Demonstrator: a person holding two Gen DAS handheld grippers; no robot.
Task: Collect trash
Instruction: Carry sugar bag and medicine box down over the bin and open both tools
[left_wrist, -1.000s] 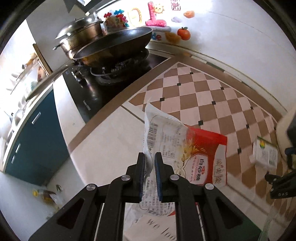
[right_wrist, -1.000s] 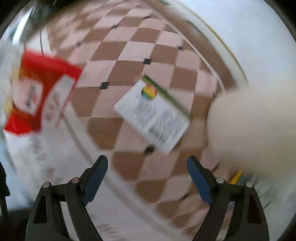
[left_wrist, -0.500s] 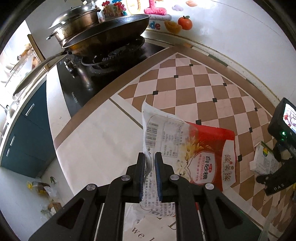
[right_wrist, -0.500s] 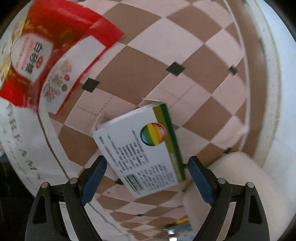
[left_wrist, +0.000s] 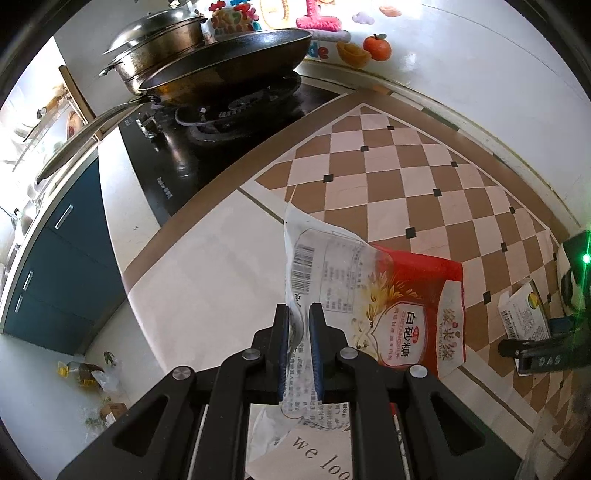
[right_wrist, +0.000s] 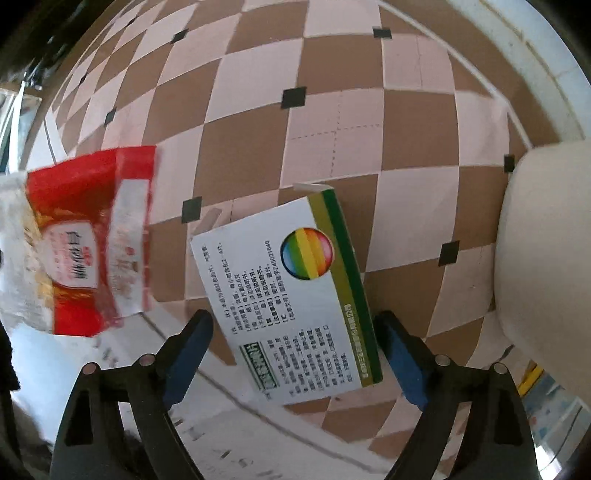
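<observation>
My left gripper (left_wrist: 298, 314) is shut on the clear edge of a red and white plastic sugar bag (left_wrist: 406, 302) and holds it above the counter. The same bag (right_wrist: 85, 236) shows at the left of the right wrist view. A white medicine box (right_wrist: 295, 295) with a green stripe and a rainbow circle lies flat on the checkered counter. My right gripper (right_wrist: 295, 328) is open, with one finger on each side of the box, not closed on it. The box (left_wrist: 521, 314) and the right gripper also show at the far right of the left wrist view.
A wok (left_wrist: 229, 62) and a lidded pot (left_wrist: 155, 44) sit on the black gas stove (left_wrist: 221, 122) at the back left. A large white rounded object (right_wrist: 546, 266) stands right of the box. The white wall (left_wrist: 480, 66) runs behind the counter. Bottles (left_wrist: 81, 373) lie on the floor below.
My right gripper has come down over the medicine box until its fingers straddle it. My left gripper keeps hold of the sugar bag and has shifted slightly.
</observation>
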